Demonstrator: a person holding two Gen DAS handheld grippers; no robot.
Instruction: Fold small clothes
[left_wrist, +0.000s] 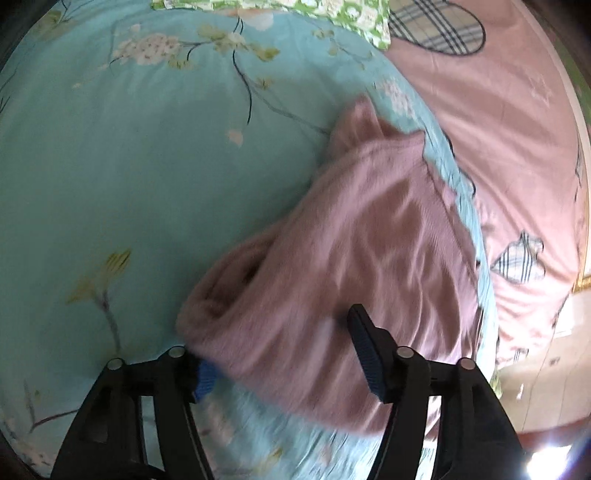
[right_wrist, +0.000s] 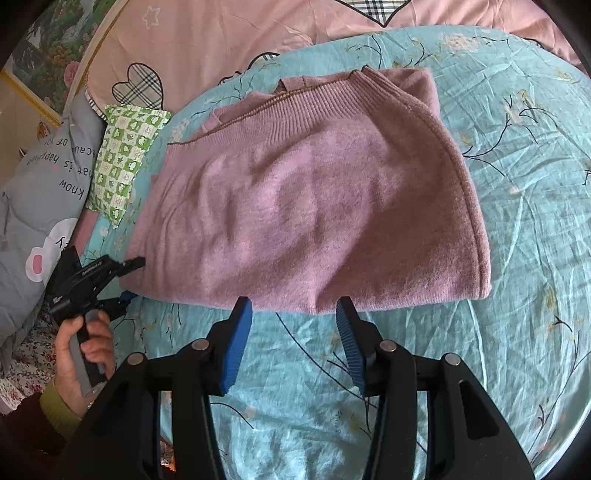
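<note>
A turquoise bedcover printed with pale blossoms and dark twigs is spread over a pink sheet patterned with plaid hearts. On the bedcover lies the folded mauve knitted sweater, its ribbed collar toward 12 o'clock in the right wrist view. The right gripper stands with its blue-padded jaws apart and nothing between them, the tips just at the sweater's near hem, at 6 o'clock from the garment. The left gripper, held in a person's hand, sits at the sweater's 8 o'clock corner; in its own view its jaws stand apart on either side of the blurred knit edge, and no pad can be seen pressing the cloth. At 10 o'clock from the sweater rests a green-and-white checked pillow, with a grey lettered quilt beyond it.
</note>
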